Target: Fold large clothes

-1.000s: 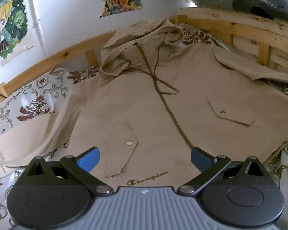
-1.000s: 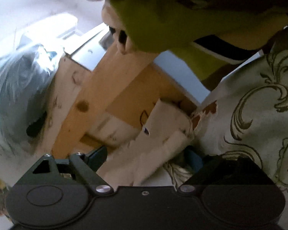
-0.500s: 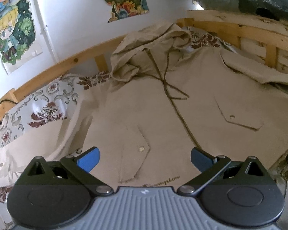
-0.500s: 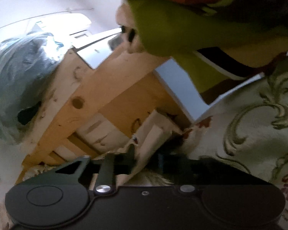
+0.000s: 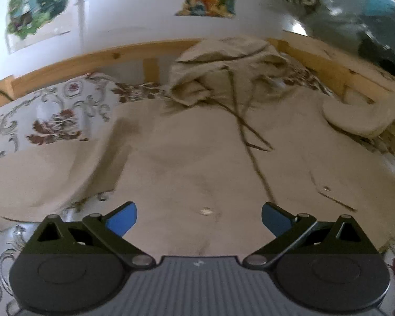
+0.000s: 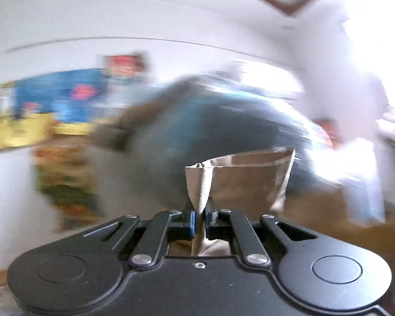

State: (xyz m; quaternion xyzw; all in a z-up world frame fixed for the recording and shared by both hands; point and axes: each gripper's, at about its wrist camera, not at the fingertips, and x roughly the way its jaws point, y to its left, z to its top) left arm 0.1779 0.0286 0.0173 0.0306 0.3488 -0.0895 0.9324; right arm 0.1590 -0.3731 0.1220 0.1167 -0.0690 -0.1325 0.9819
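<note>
A large beige hooded jacket (image 5: pixel 197 158) lies spread face up on the bed, hood (image 5: pixel 223 63) toward the wooden headboard, drawstrings trailing down its front. My left gripper (image 5: pixel 199 220) is open and empty, hovering over the jacket's lower front near a snap button. Its right sleeve (image 5: pixel 360 115) is lifted and curled over at the far right. My right gripper (image 6: pixel 199 222) is shut on the beige sleeve cuff (image 6: pixel 239 176), which stands up in front of it. The right wrist view is heavily blurred.
The bed has a floral cover (image 5: pixel 52 115) and a wooden frame (image 5: pixel 92 60) along the back and right. A plastic-wrapped dark bundle (image 5: pixel 355 18) sits on the rail at the far right. Posters (image 5: pixel 36 2) hang on the white wall.
My right gripper closed on the sleeve cuff and swung it up off the bed. My left gripper moved left over the jacket, staying open. The right sleeve now lifts and curls.
</note>
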